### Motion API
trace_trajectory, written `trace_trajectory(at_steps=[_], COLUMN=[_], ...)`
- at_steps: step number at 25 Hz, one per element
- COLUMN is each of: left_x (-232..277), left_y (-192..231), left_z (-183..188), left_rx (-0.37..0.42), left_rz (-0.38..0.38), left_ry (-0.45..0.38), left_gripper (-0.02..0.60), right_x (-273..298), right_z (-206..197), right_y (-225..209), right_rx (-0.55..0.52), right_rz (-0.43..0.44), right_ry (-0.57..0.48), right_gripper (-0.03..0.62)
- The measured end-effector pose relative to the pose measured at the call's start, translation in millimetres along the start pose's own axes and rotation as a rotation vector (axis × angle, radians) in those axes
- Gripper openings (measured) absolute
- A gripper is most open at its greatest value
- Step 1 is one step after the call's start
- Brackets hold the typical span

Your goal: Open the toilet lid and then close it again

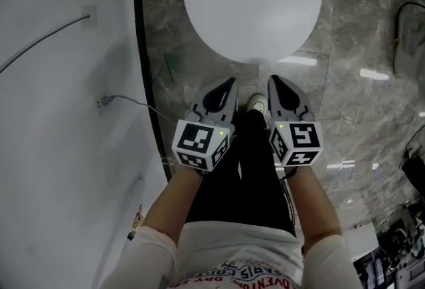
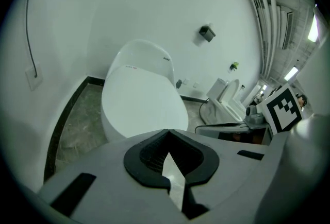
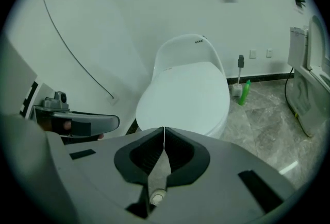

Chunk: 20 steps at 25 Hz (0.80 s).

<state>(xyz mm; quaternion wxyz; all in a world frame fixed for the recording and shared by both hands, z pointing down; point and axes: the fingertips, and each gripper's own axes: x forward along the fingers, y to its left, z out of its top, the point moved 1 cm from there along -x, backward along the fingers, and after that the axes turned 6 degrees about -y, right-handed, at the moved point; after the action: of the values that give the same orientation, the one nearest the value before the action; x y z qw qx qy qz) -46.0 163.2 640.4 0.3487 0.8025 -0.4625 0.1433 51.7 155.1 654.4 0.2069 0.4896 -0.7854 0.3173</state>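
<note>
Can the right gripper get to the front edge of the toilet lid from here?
Probably yes: only bare floor shows between the right gripper and the closed toilet lid. Its fingers are shut, so open them first.

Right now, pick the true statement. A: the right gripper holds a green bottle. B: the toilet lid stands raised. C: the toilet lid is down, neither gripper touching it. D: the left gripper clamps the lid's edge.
C: the toilet lid lies flat, and the left gripper and right gripper sit short of it, both shut and empty.
</note>
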Motion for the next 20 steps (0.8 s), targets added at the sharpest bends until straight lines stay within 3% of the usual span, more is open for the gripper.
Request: trace_trajectory(at_steps=[4, 8, 20], left_x=[30, 52, 80], left_y=[20, 27, 41], left_z=[-45, -75, -78], left_rx=[-0.009, 0.05, 0.049], left_rz=[0.012, -0.003, -0.02], left_ry=[0.026, 0.058, 0.05], left_gripper=[0.006, 0.006, 0.006], right_x=[32, 50, 68], right_z=[-39, -64, -69], right_y=[-18, -29, -32], right_rx=[0.026, 0.059, 0.074], right_rz=[-0.016, -0.023, -0.042], right_ry=[0.026, 0.033, 0.036], right_gripper=[0.014, 0.014, 0.014])
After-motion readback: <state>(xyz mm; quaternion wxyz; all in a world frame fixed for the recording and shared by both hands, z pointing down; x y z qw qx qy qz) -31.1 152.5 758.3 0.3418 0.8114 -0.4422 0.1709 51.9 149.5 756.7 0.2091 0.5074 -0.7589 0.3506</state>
